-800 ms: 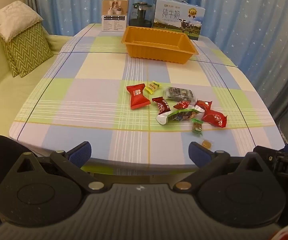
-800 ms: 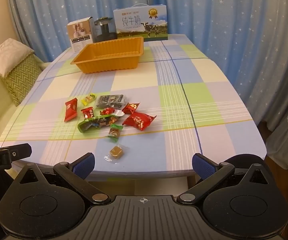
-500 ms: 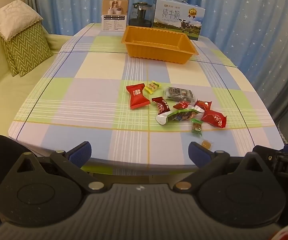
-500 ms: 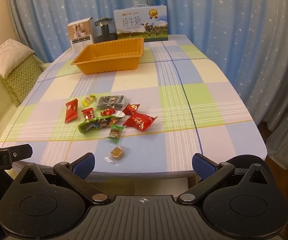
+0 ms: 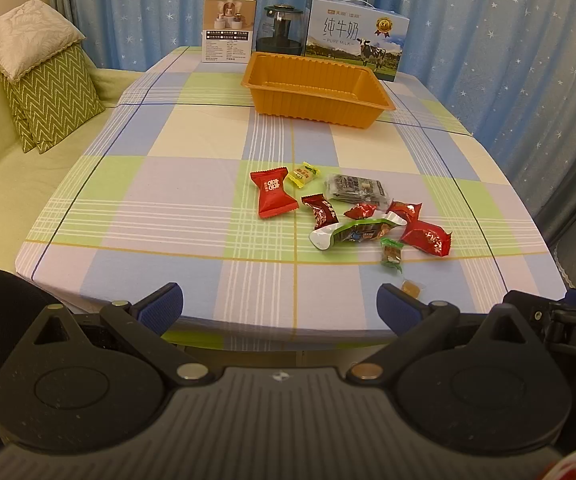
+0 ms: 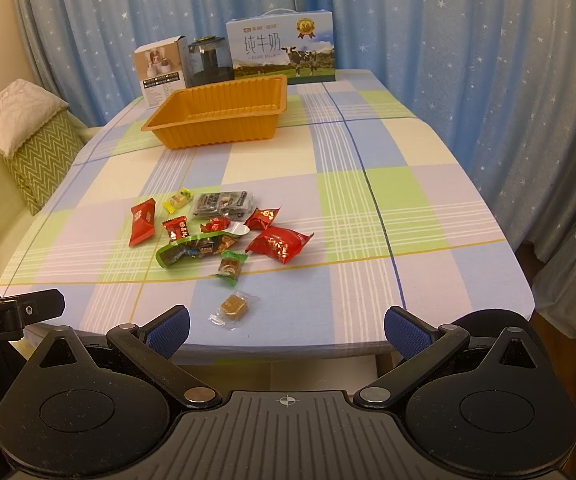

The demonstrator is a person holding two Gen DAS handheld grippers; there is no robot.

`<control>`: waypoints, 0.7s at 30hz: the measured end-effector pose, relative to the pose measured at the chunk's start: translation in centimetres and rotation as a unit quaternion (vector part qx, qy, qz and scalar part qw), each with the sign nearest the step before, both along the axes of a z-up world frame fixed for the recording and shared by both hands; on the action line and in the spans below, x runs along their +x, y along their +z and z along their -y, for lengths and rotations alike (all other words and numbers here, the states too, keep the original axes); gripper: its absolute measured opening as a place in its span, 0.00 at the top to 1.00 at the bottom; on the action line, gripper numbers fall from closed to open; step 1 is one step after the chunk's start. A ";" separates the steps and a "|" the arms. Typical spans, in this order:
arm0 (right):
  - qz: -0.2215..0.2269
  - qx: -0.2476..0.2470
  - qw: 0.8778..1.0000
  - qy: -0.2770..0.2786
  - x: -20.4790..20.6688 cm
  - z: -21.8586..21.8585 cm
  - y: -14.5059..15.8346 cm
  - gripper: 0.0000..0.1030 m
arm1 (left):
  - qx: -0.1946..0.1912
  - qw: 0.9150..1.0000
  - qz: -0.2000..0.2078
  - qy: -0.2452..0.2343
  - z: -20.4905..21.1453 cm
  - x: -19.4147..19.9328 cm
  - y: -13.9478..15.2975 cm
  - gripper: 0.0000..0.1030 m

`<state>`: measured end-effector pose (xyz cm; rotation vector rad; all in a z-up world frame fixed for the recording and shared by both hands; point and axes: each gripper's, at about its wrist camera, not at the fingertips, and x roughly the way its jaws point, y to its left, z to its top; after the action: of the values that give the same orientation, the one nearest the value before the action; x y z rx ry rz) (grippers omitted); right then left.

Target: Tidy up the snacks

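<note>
Several wrapped snacks lie in a loose pile mid-table: a red packet (image 5: 272, 197) (image 6: 142, 222), a yellow candy (image 5: 303, 173), a dark clear pack (image 5: 355, 193) (image 6: 222, 203), a long green packet (image 5: 357, 233) (image 6: 196, 249), a large red packet (image 6: 279, 244) and a small brown candy (image 6: 232, 306) nearest the front edge. An empty orange tray (image 5: 315, 90) (image 6: 220, 113) stands at the far side. My left gripper (image 5: 280, 304) and my right gripper (image 6: 286, 329) are both open and empty, held at the near table edge, short of the snacks.
A milk carton (image 5: 355, 38), a dark jar (image 5: 280, 30) and a white box (image 5: 228, 27) stand behind the tray. A sofa with cushions (image 5: 40, 92) lies left. Blue curtains hang behind and to the right. The checked tablecloth (image 6: 387, 184) covers the table.
Both grippers have crept slightly toward the table. Nothing on the table has moved.
</note>
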<state>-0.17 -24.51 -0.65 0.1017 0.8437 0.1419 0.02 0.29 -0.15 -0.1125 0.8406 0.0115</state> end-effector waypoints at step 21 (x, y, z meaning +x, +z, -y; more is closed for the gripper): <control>0.000 0.000 1.000 0.001 0.0 -0.1 -0.1 0.00 | 0.000 1.000 0.001 0.000 0.1 0.0 0.1 0.00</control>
<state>-0.14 -24.42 -0.74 0.1017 0.8430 0.1433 0.05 0.21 -0.01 -0.1122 0.8394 0.0106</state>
